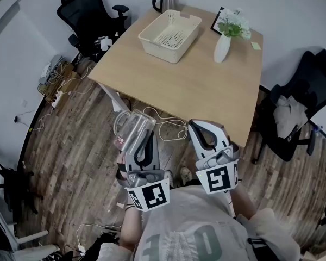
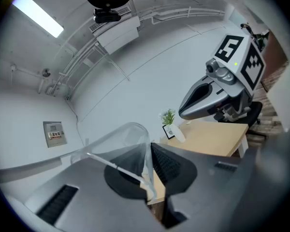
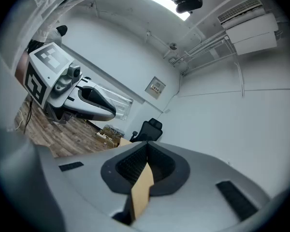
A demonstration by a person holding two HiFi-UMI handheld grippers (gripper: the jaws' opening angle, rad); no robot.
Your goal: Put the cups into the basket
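Observation:
A clear glass cup [image 1: 131,128] is held off the near edge of the wooden table [image 1: 206,86], above the floor. My left gripper [image 1: 145,135] is shut on its wall. In the left gripper view the cup [image 2: 128,146] sits tilted between the pads, and the left gripper [image 2: 150,153] pinches its rim edge. The cream plastic basket [image 1: 169,35] stands empty at the table's far side. My right gripper [image 1: 197,125] hovers beside the left one at the table's near edge. Its jaws are shut with nothing between them, as the right gripper [image 3: 146,153] shows in its own view.
A kettle [image 1: 165,0] stands behind the basket. A white vase with flowers [image 1: 224,43] and a picture frame [image 1: 218,19] are at the far right of the table. Black office chairs [image 1: 89,12] flank the table, and cables [image 1: 62,83] lie on the wooden floor.

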